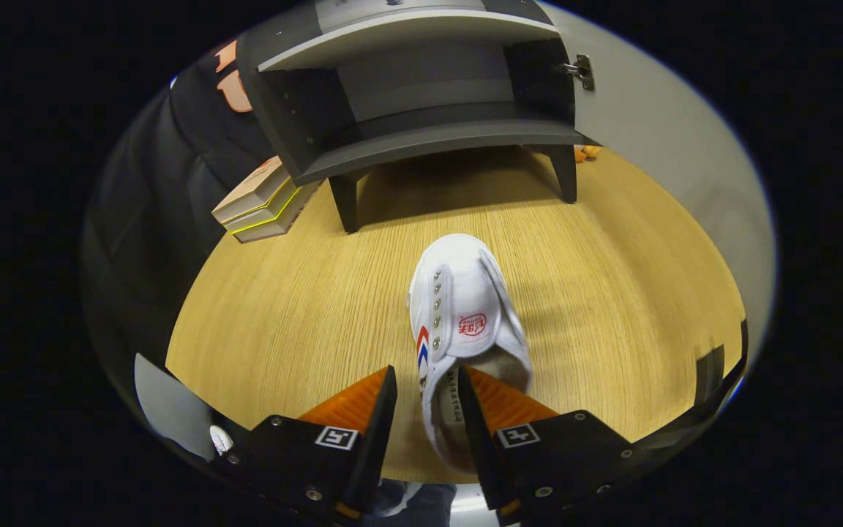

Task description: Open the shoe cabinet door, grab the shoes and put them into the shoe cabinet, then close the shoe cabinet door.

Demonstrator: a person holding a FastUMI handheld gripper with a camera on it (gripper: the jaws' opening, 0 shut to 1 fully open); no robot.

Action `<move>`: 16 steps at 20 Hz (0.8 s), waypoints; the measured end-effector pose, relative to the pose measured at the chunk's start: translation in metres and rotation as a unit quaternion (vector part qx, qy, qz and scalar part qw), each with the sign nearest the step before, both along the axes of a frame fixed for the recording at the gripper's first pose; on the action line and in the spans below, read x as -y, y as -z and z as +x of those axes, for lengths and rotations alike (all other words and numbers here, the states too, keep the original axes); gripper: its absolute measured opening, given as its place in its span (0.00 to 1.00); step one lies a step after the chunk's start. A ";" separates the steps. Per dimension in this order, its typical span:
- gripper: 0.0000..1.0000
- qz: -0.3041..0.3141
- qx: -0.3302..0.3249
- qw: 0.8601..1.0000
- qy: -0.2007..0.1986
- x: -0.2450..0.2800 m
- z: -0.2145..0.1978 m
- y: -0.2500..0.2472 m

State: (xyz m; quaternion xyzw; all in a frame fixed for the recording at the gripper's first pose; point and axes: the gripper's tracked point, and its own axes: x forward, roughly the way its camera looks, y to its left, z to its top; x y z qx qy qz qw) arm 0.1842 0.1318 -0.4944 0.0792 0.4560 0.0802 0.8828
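Note:
A white canvas shoe (465,307) with red and blue stripes on its side points toe-first toward the cabinet. My gripper (427,375) is shut on the shoe's left side wall near the heel. One finger is outside the wall and the other is inside the shoe's opening. The shoe seems to hang just above the wooden floor (297,307) and casts a shadow to its right. Beyond it stands the dark grey shoe cabinet (421,135) on short legs. Its door (656,124) is swung open to the right, and the bare lower shelf (429,117) shows inside.
Two stacked shoe boxes (264,201) lie on the floor left of the cabinet, against the black cloth wall. A small orange thing (587,152) sits behind the cabinet's right leg. Open wooden floor stretches between the shoe and the cabinet.

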 end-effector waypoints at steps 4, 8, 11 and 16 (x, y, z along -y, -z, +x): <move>0.17 0.035 -0.008 0.999 0.009 -0.005 0.008 0.008; 0.02 0.053 -0.008 0.999 0.006 -0.004 0.008 0.007; 0.00 0.054 0.003 0.998 0.018 -0.001 0.012 0.000; 0.00 0.065 0.050 0.996 0.018 0.000 0.017 -0.046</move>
